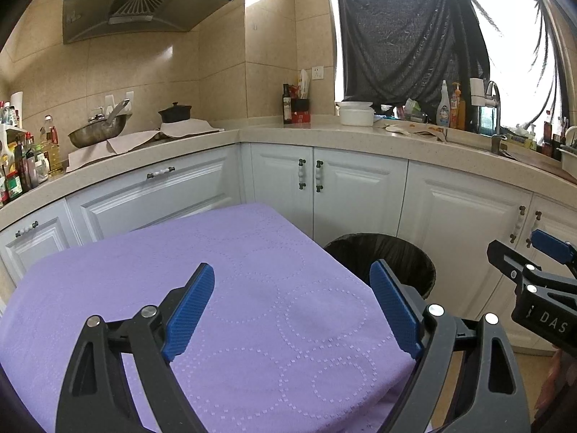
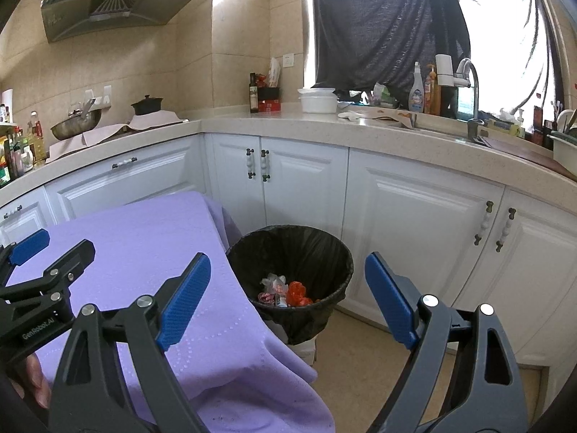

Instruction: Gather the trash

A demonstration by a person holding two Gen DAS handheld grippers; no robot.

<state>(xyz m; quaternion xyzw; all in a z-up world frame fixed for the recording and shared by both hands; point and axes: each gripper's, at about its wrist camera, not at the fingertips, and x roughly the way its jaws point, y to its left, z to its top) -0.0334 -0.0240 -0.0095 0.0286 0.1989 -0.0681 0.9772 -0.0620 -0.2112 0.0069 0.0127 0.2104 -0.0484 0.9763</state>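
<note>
Purple cloth (image 1: 202,288) covers the table, and no litter shows on it in either wrist view. The left gripper (image 1: 292,306) hangs over the cloth with its blue pads spread wide and nothing between them. The right gripper (image 2: 288,299) stands equally wide and empty, off the table's edge and directed toward the bin (image 2: 252,249). The bin sits on the floor just beside the table corner, against the white cabinets (image 2: 414,223), and is lined with a black bag. Inside it lies the collected trash (image 2: 285,294): crumpled pale wrappers, a red-and-white packet and a piece of bright orange-red film, gathered at the bottom. Judgement: the table stage appears finished, with the trash already deposited. The next move calls for either locating further litter outside these views or taking hold of the bag's rim to lift it out; which is intended cannot be determined. The worktop (image 2: 360,126) carries scraps near the sink, status unclear.
</note>
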